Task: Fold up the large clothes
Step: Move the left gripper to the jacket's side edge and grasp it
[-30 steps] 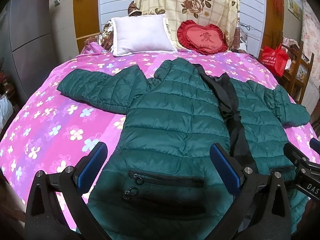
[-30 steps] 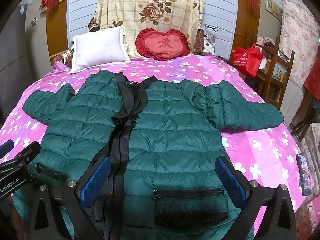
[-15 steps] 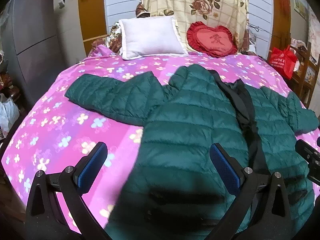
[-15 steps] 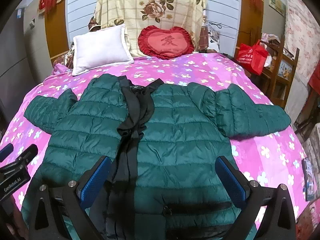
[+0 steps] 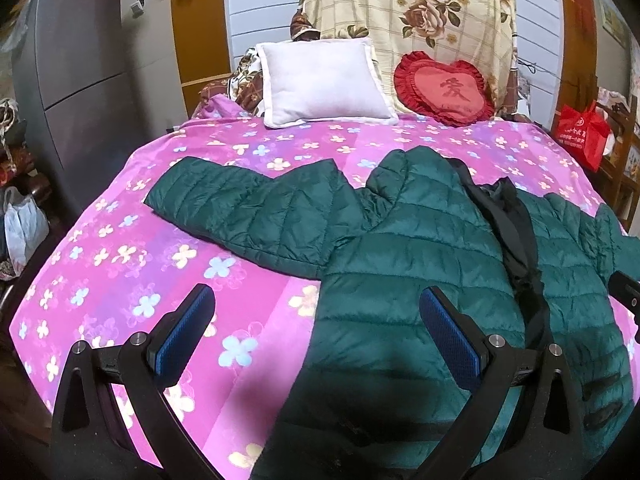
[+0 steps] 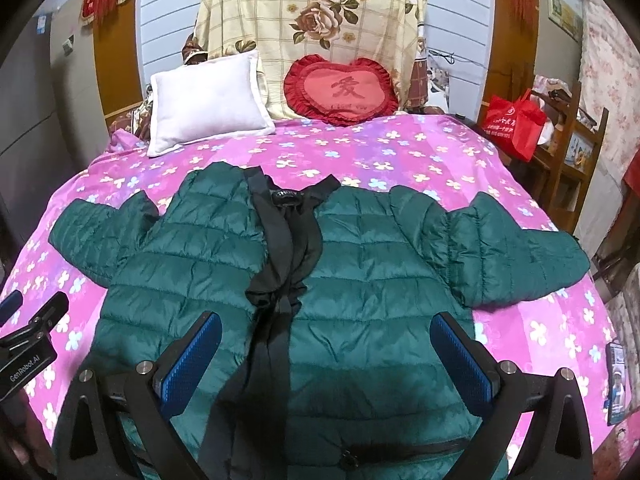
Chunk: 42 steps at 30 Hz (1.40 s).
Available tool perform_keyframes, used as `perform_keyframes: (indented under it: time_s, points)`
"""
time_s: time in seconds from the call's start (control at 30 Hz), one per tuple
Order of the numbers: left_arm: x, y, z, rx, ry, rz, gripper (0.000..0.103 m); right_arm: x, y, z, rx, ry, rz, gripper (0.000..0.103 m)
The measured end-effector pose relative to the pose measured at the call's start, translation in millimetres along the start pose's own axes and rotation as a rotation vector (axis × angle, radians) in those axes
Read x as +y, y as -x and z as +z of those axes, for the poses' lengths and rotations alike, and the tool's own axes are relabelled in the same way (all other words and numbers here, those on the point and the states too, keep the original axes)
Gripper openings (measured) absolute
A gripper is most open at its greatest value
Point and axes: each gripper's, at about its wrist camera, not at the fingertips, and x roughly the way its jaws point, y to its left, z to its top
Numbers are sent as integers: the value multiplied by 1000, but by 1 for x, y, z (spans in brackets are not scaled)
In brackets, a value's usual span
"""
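Note:
A dark green quilted jacket (image 5: 420, 248) (image 6: 360, 280) lies front up on the pink flowered bed, sleeves spread to both sides and black lining showing along the unzipped middle. My left gripper (image 5: 316, 336) hovers open over the jacket's left edge and the bedspread, with the left sleeve (image 5: 248, 212) ahead of it. Open too, my right gripper (image 6: 326, 360) hangs above the jacket's lower middle, nothing between its blue pads. The right sleeve (image 6: 520, 256) stretches toward the bed's right edge. The left gripper's body (image 6: 28, 344) shows at the right wrist view's left edge.
A white pillow (image 5: 320, 80) and a red heart cushion (image 5: 444, 92) lean at the headboard. The pink bedspread (image 5: 120, 264) is bare left of the jacket. A grey cabinet (image 5: 80, 80) stands left; a red bag (image 6: 516, 124) and wooden shelves stand right. A phone (image 6: 616, 384) lies by the bed's right edge.
Both grippers have risen and pulled back from the hem. The left one has shifted left, so more bedspread and sleeve show. Both stay open.

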Motion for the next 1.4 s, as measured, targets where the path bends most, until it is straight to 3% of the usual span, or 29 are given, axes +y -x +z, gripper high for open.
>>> perform_keyframes:
  time_s: [1.4]
  points:
    - [51, -69, 22, 44, 44, 63, 103, 47, -66, 6, 71, 19, 9, 103]
